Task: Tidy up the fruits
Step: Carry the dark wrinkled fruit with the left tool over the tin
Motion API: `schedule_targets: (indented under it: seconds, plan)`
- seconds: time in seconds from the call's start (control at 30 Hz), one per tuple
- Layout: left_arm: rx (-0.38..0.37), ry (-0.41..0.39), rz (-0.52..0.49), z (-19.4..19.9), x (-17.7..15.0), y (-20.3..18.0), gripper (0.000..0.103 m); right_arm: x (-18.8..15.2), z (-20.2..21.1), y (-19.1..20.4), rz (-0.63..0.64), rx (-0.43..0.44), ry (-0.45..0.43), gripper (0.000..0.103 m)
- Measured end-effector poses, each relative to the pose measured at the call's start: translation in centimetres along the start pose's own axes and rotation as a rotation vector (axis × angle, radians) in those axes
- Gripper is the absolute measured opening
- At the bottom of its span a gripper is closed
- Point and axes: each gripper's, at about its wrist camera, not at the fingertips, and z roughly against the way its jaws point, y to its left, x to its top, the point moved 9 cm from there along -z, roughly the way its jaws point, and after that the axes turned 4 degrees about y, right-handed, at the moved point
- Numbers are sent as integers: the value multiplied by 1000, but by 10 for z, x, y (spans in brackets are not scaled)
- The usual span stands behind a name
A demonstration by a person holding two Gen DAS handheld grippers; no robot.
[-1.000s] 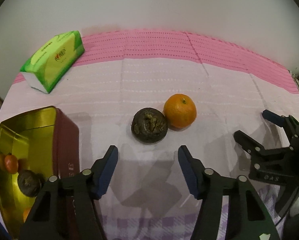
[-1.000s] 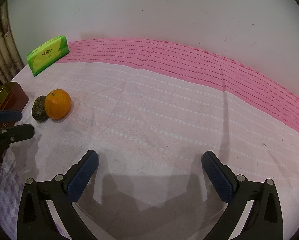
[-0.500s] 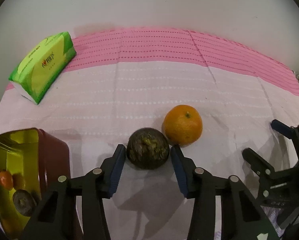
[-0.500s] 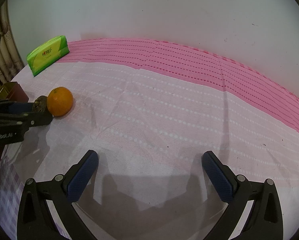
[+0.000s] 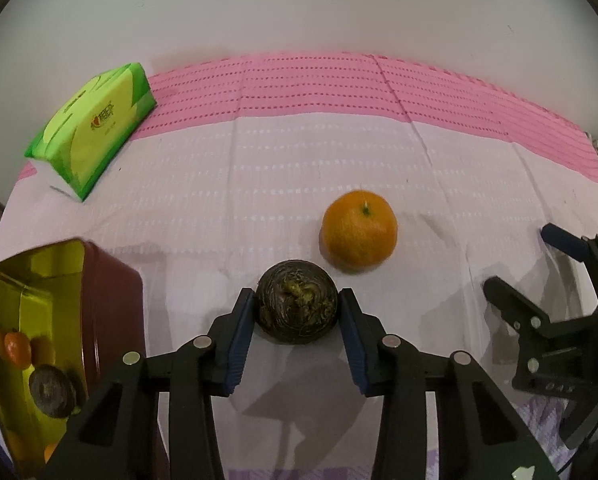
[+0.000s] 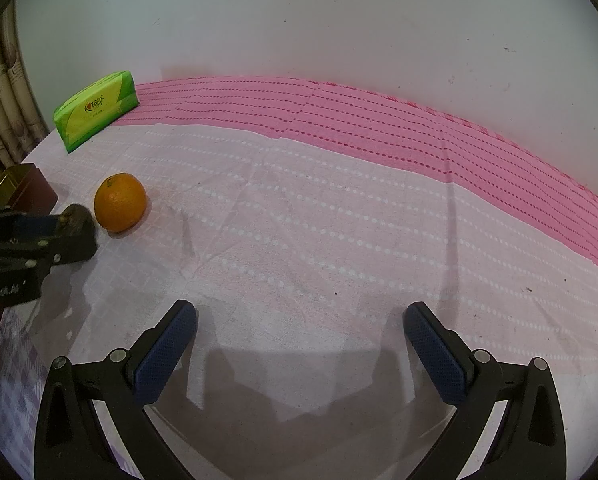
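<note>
My left gripper (image 5: 297,308) is shut on a dark wrinkled fruit (image 5: 297,308), its blue pads touching both sides; the fruit rests on the pink cloth. An orange (image 5: 359,236) sits just beyond it to the right, apart from it. A red tin with a gold inside (image 5: 111,300) stands at the left and holds small oranges and a dark fruit (image 5: 51,394). My right gripper (image 6: 299,340) is open and empty over bare cloth; it also shows at the right of the left wrist view (image 5: 539,264). In the right wrist view the orange (image 6: 119,202) and left gripper (image 6: 71,232) are at the left.
A green tissue pack (image 5: 91,128) lies at the back left near the wall. The pink and white cloth (image 6: 339,220) covers the table. The white wall stands close behind.
My left gripper moved forward around the dark fruit and closed on it. The fruit has separated slightly from the orange. The right gripper has stayed still.
</note>
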Motion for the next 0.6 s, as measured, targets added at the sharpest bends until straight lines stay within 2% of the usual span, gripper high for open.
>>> schedule_targets:
  seconds: [0.6]
  plan:
    - [0, -77, 41, 63, -25, 11, 38, 0, 0, 0, 0, 0, 0, 103]
